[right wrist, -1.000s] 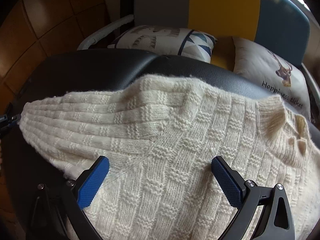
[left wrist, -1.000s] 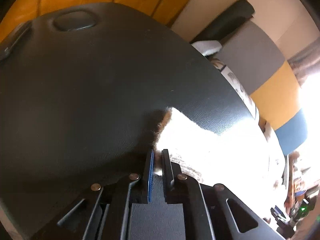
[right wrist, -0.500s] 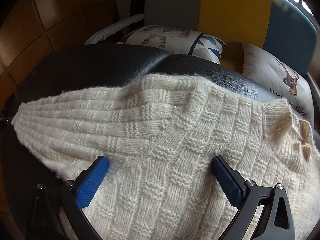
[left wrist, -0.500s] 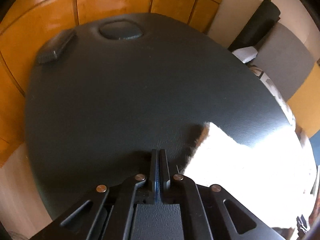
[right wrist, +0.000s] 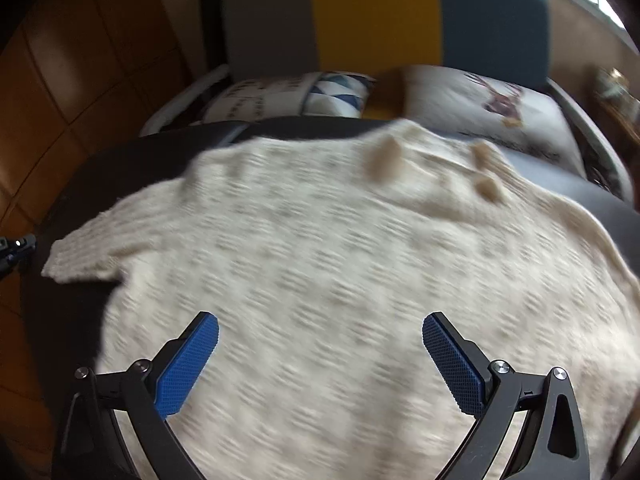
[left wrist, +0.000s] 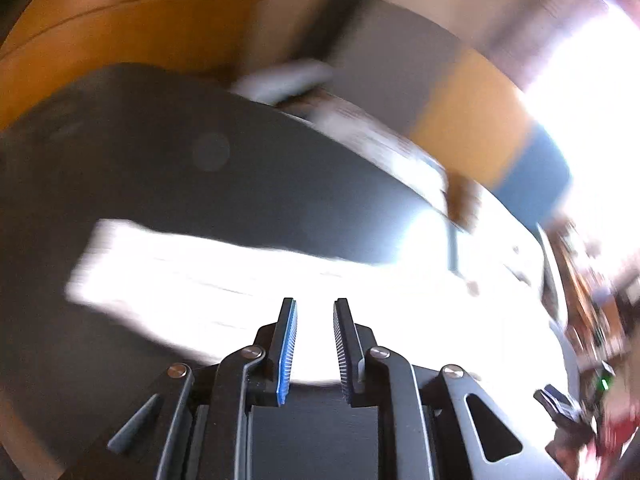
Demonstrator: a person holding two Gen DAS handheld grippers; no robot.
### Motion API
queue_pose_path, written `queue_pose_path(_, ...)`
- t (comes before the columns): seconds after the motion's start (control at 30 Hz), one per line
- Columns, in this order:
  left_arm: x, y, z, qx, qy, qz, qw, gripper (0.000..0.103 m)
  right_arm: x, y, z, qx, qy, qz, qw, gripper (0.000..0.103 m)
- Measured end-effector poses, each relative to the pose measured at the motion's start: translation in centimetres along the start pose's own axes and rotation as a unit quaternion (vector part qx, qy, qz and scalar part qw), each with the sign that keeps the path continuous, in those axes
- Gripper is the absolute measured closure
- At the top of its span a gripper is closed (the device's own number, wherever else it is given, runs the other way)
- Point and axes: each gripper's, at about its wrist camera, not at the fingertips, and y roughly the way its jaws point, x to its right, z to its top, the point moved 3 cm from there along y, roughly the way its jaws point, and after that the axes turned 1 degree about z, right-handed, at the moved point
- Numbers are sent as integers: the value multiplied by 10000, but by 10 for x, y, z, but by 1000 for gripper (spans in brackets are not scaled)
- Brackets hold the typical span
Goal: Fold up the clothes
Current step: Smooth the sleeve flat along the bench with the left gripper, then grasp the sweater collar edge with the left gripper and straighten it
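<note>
A cream knitted sweater point(right wrist: 328, 264) lies spread flat on a black padded table point(right wrist: 100, 168), its collar at the far side and one sleeve point(right wrist: 88, 256) reaching left. My right gripper point(right wrist: 320, 332) is wide open and empty just above the sweater's body. In the blurred left wrist view the sweater point(left wrist: 224, 280) is washed out white. My left gripper point(left wrist: 315, 304) hovers over the sleeve with its jaws a narrow gap apart and nothing between them.
A grey, yellow and blue sofa back point(right wrist: 380, 16) stands behind the table with two printed cushions point(right wrist: 288, 96) point(right wrist: 496, 104). Orange-brown wall panels point(right wrist: 60, 64) are on the left. The left gripper shows at the left edge point(right wrist: 16, 248).
My left gripper has let go of the sleeve end, swung right over the sleeve and opened a little. My right gripper has moved right along the sweater, still open. Both views blur from motion.
</note>
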Motion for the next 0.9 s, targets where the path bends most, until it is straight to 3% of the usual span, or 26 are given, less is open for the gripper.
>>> queue_pose_path(0.07, 56, 21, -6, -281, 434, -683, 9963, 85, 28, -8, -8, -13, 189, -136, 9997, 0)
queue_pose_path(0.13, 106, 41, -8, -586, 773, -1352, 9861, 82, 55, -15, -14, 5, 385, -158, 9991, 0)
queue_pose_path(0.27, 216, 103, -1, -1303, 1407, -2319, 9537, 75, 94, -30, -14, 211, 641, -27, 9977, 0)
queue_pose_path(0.37, 274, 142, -3, -1712, 1580, -2419, 9419, 74, 106, -32, -6, 362, 441, 43, 9984, 0)
queue_pose_path(0.47, 292, 153, -27, -1941, 1586, -2463, 9362, 74, 110, -24, 5, 292, 192, 434, 9984, 0)
queue_pose_path(0.67, 324, 197, -29, -2288, 1860, -2467, 9232, 74, 127, -1, 0, 172, 239, 909, 9954, 0)
queue_pose_path(0.9, 357, 246, -30, -2658, 2196, -2416, 9070, 73, 137, -5, -8, 579, 452, 1360, 9880, 0)
